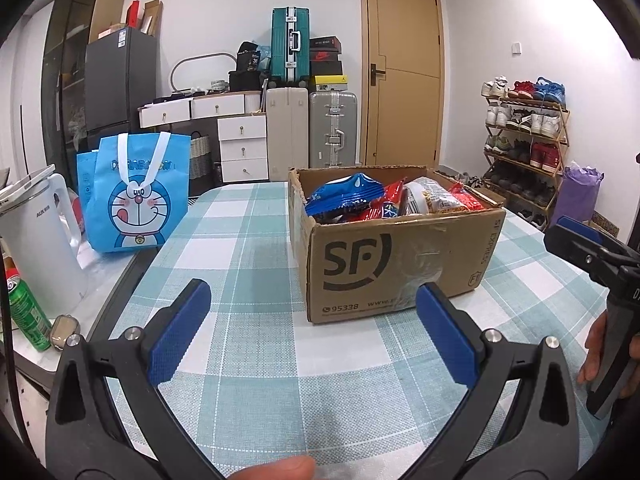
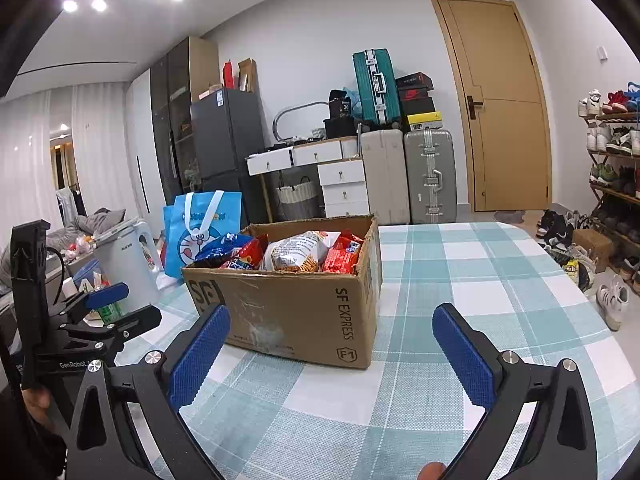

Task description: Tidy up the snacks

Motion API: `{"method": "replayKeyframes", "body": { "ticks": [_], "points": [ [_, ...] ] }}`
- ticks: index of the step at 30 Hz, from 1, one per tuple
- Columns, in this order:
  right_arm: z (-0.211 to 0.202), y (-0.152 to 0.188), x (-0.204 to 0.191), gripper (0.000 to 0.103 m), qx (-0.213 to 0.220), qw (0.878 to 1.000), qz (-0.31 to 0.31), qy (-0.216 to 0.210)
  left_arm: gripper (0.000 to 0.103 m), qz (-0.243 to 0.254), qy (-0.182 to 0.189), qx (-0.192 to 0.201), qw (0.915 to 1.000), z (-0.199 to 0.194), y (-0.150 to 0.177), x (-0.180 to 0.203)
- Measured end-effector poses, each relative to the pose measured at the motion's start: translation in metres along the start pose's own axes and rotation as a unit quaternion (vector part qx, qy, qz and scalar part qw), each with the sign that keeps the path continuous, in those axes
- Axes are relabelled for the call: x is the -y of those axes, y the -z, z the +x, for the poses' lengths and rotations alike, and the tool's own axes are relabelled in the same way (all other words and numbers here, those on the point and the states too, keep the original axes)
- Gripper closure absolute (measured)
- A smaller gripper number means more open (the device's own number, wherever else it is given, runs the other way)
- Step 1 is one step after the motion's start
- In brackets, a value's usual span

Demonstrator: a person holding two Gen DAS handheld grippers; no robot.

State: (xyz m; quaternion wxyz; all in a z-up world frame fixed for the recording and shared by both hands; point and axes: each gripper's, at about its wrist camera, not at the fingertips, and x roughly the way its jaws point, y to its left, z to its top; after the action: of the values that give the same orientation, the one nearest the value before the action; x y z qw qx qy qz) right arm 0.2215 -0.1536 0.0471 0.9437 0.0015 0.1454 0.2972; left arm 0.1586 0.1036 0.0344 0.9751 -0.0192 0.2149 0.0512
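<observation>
A brown SF cardboard box [image 1: 400, 264] stands open on the checked tablecloth [image 1: 248, 240]. It holds snack packets: a blue bag [image 1: 348, 194], red bags [image 1: 394, 192] and a pale bag [image 1: 434, 196]. The box also shows in the right wrist view [image 2: 304, 312], with the pale bag [image 2: 300, 254] in its middle. My left gripper [image 1: 314, 328] is open and empty, just in front of the box. My right gripper [image 2: 332, 344] is open and empty, near the box's front right corner. The right gripper also shows at the left wrist view's right edge [image 1: 588, 248].
A blue Doraemon bag [image 1: 136, 196] stands left of the table, beside a white kettle [image 1: 36, 236] and a green can [image 1: 28, 312]. Suitcases [image 1: 332, 132], drawers [image 1: 242, 140] and a shoe rack [image 1: 524, 136] stand behind. The left gripper shows in the right wrist view [image 2: 100, 308].
</observation>
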Motion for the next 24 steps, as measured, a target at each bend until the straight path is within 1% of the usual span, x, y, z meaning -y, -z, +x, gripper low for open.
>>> {"method": "replayKeyframes", "body": {
  "ticks": [3, 24],
  "points": [
    [-0.001, 0.0, -0.001, 0.0, 0.002, 1.0, -0.002, 0.006, 0.001, 0.0, 0.001, 0.001, 1.0, -0.001, 0.0, 0.0],
    [-0.003, 0.002, -0.016, 0.0, 0.005, 0.999, -0.042, -0.002, 0.001, 0.0, 0.0, 0.003, 1.0, -0.001, 0.001, 0.0]
  ]
}}
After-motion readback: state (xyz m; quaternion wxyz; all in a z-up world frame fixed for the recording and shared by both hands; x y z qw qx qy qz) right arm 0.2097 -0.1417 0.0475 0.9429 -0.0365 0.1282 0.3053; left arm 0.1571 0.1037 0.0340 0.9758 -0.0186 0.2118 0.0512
